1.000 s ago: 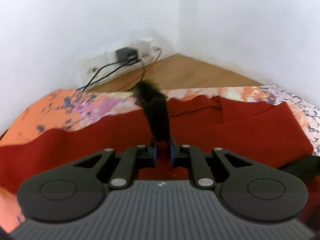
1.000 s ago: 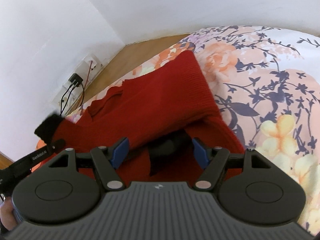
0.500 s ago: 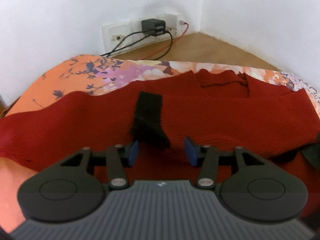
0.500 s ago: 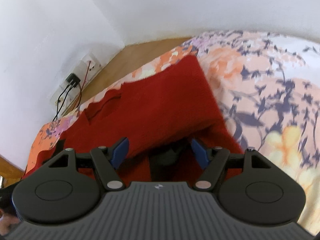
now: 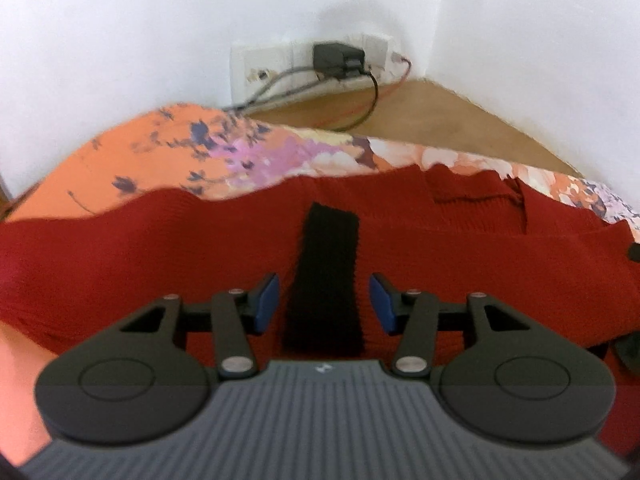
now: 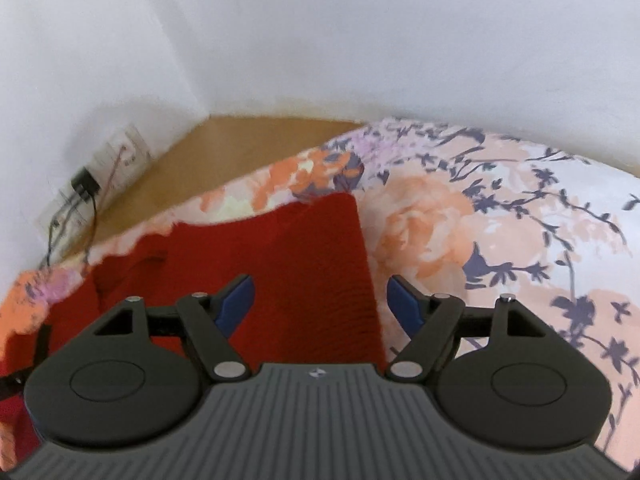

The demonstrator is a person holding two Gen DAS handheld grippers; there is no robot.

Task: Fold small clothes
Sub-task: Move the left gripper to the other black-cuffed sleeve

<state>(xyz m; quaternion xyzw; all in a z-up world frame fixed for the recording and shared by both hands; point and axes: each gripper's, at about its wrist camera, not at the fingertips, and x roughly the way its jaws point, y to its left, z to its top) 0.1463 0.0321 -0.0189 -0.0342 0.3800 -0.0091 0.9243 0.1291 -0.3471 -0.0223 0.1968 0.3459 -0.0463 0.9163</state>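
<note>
The left gripper (image 5: 323, 300) has its blue-padded fingers spread apart, one on either side of a black ribbed knit strip (image 5: 325, 276) without touching it. That strip lies flat on a red knitted sweater (image 5: 160, 248), running from near the gripper body away toward the sweater's far edge. The sweater is spread across a floral bedsheet in orange, pink and white (image 5: 168, 160). Past the sweater's far edge, beyond the bed, a strip of wooden floor (image 5: 448, 116) meets a white wall, where a black plug with dark cables (image 5: 338, 60) sits in a white socket plate.

The right gripper (image 6: 320, 300) is also open, gripping nothing; its fingers straddle the sweater's right-hand border (image 6: 320, 264), the right finger over bare sheet (image 6: 460, 220). At the lower left of the right wrist view, against the sweater, a thin dark shape shows, possibly the other tool, though it is too blurred to tell.
</note>
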